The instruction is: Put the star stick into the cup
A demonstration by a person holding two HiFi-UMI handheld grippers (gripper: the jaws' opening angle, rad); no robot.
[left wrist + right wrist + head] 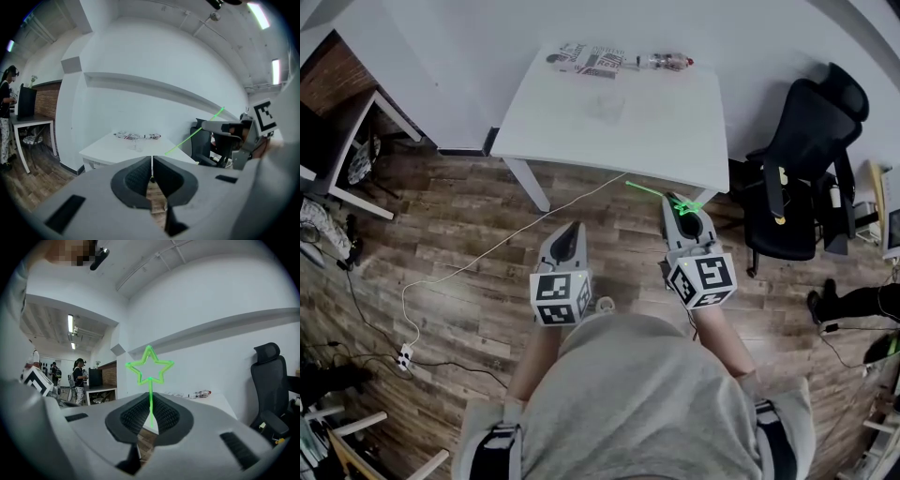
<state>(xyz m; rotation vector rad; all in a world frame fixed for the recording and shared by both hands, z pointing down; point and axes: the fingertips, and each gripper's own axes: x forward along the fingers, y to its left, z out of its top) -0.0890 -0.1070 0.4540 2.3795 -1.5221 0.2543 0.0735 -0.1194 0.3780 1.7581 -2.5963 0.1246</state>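
Observation:
A bright green star stick [150, 367] rises from between the jaws of my right gripper [151, 416], which is shut on its thin stem. In the head view the stick [647, 188] pokes out from the right gripper [678, 202], held in the air just short of the near edge of the white table [675, 141]. A clear cup [605, 108] stands mid-table, faint in the left gripper view [136, 146]. My left gripper [574, 230] hangs beside the right one over the floor, shut [152, 176] with nothing in it.
A magazine [586, 58] and a plastic bottle [666, 62] lie at the table's far edge. A black office chair [806, 178] stands right of the table. A desk [356, 141] is at the left, and a cable and power strip [405, 356] lie on the wooden floor.

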